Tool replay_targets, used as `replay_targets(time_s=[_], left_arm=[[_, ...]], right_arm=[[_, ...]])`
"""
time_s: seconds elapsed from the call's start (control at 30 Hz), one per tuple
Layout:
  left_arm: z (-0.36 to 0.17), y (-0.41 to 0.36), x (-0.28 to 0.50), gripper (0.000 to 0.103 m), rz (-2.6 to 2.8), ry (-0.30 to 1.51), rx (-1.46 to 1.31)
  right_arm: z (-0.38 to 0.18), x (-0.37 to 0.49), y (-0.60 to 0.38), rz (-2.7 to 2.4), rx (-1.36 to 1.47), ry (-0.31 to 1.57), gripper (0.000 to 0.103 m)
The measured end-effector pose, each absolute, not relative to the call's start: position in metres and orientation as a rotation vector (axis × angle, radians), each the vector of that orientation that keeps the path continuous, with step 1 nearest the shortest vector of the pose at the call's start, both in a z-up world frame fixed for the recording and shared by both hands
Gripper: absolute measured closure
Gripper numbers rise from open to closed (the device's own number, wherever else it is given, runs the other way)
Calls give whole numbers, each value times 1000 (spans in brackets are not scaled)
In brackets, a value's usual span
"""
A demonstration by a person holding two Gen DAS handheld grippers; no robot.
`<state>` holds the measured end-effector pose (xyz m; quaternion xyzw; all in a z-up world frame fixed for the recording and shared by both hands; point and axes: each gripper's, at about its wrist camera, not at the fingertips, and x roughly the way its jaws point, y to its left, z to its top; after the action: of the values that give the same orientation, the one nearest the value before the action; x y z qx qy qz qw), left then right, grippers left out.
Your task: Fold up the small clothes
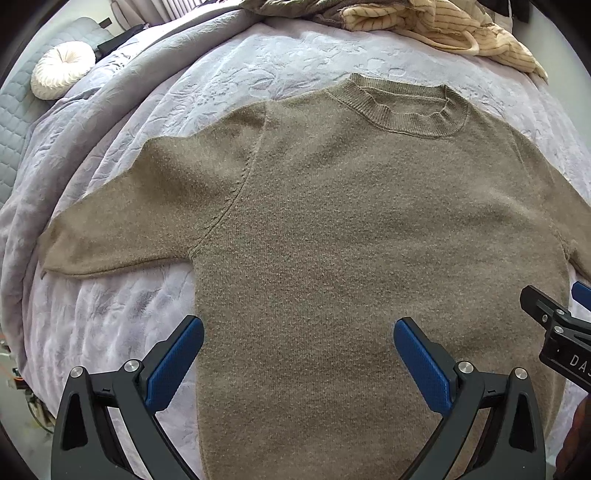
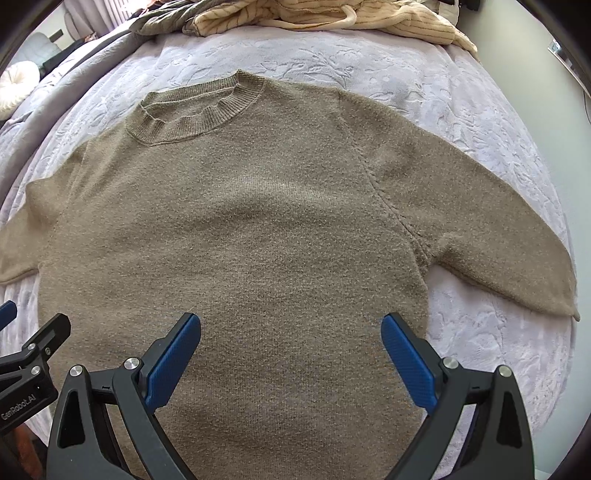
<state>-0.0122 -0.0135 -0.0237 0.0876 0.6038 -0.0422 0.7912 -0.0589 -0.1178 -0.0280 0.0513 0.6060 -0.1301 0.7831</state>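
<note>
Both the left claw (image 1: pixel 298 360) and right claw (image 2: pixel 291 356) gape wide, empty, above the sweater (image 1: pixel 332 229).

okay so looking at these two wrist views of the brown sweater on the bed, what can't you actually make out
- Sweater hem: cut off by the bottom edge and both open grippers' fingers in both views.
- Left sleeve cuff: cut off by the fisheye edge in the right wrist view.
- Right sleeve end: lost past the edge in the left wrist view.
- Striped cream clothes: cropped by the top edge, type unclear.

Soft even daylight, faint shadows, sharp focus, heavy fisheye edge warping
</note>
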Motion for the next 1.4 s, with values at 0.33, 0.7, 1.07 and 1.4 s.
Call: replay_targets(time_s=[0.33,0.7,1.07,1.4], left_arm=[[-27,-22,-2,0,-90,1316,193],[-30,-16,6,0,-78,1326,186],[-32,-15,7,0,-84,1327,188],[-34,-16,5,0,-78,1331,188]], right_arm=[[-29,-60,-120,-286,118,1317,4],[-31,-59,-121,-285,128,1320,4],[-32,-58,-118,-284,129,1319,4],[-32,-58,-116,-283,133,1321,4]])
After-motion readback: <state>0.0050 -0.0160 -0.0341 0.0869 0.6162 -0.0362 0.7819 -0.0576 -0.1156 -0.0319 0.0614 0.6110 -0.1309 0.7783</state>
